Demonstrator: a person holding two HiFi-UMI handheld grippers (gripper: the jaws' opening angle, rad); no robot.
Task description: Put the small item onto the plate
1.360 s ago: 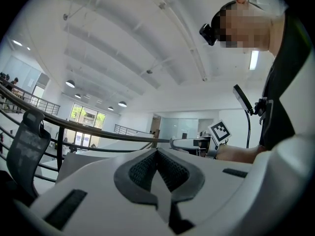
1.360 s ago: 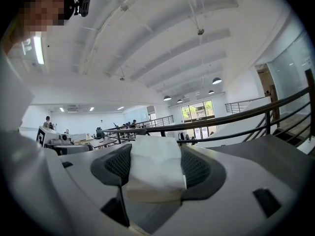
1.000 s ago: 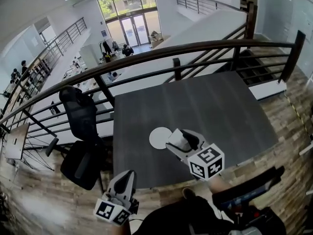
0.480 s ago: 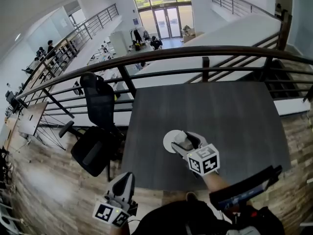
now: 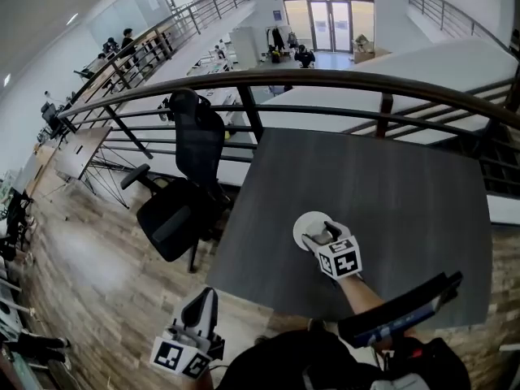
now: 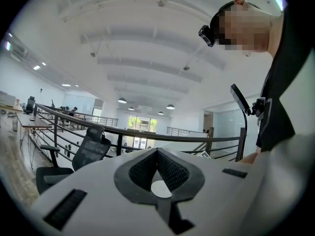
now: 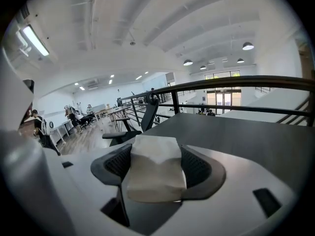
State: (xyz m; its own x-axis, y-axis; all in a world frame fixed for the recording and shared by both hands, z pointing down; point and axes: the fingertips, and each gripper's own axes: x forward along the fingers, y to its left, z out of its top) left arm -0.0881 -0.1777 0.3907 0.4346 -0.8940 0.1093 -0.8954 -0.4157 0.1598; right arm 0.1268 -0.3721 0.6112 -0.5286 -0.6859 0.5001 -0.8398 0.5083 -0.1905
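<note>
While the left gripper (image 5: 205, 299) hangs nearest, below the table edge, its two fingers (image 6: 140, 168) are pressed together with nothing between them. Further out, the right gripper (image 5: 318, 234) pinches the small whitish soft block (image 7: 153, 173) between widely spread fingers (image 7: 197, 168), over the near edge of the round white plate (image 5: 305, 220) on the dark grey square table (image 5: 390, 185). I cannot tell whether block and plate touch. Beyond runs a dark metal railing (image 5: 325, 78).

Dark grey tabletop (image 5: 406, 193), right of centre. Black swivel chair (image 5: 183, 205) just beside its left edge, on plank floor (image 5: 81, 275). Dark railing (image 5: 325, 78) along the far side; glass doors (image 5: 329, 10) far beyond.
</note>
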